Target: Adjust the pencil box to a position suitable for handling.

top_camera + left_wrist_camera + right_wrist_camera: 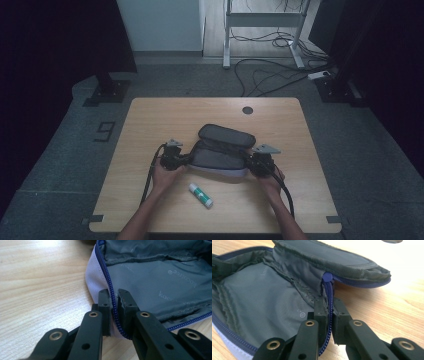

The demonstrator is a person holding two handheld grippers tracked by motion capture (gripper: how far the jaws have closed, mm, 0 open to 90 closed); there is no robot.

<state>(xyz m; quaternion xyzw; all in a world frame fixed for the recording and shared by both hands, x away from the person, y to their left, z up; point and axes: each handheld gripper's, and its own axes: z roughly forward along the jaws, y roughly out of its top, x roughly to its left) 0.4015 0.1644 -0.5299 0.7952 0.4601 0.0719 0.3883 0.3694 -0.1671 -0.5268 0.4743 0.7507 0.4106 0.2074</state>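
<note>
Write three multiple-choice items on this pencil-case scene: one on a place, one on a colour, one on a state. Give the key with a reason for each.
1. Where does the glue stick lie on the table?
A. Inside the pouch
B. On the near side of the pouch, between the person's forearms
C. Beside the round hole at the far edge

2. What colour is the zipper of the pouch?
A. Blue
B. Red
C. Yellow

3. What is the state of the pouch?
A. Zipped shut
B. Unzipped, lid flap folded back
C. Standing on end

Key:
1 B, the high view shows it lying nearer the person than the pouch.
2 A, both gripper views show blue teeth.
3 B, the grey lining is exposed, with the left gripper and the right gripper each pinching the zipper edge at one end.
</note>
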